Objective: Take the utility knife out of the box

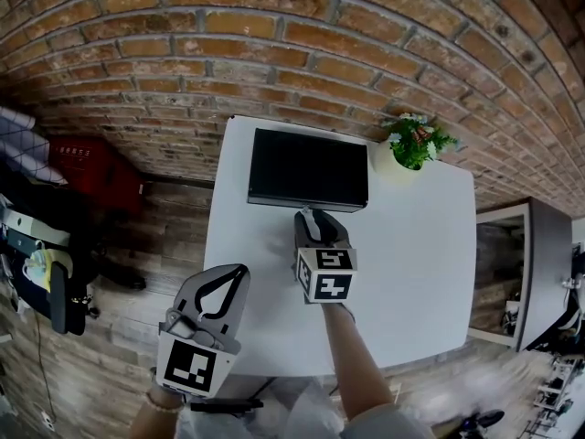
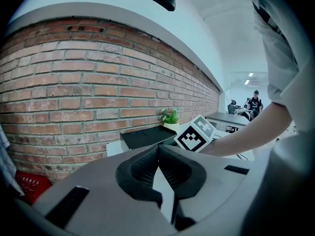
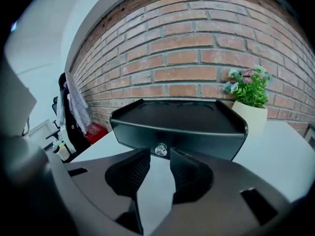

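Potted plant (image 1: 416, 144) on white table (image 1: 430, 273) (brick wall (image 1: 274, 44) behind)

Soft, even light keeps the white surface (image 1: 430, 245) bright. Fisheye distortion bows the brick wall (image 1: 274, 44); the head view blurs near 5 o'clock, both gripper views blacken at their corners.

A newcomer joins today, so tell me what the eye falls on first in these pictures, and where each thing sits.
The black box stands out most, at the far edge of the white table, close to the brick wall. The right gripper sits just in front of it, jaws apart and aimed at the small clear knob on its front. A green potted plant stands just right of the black box.
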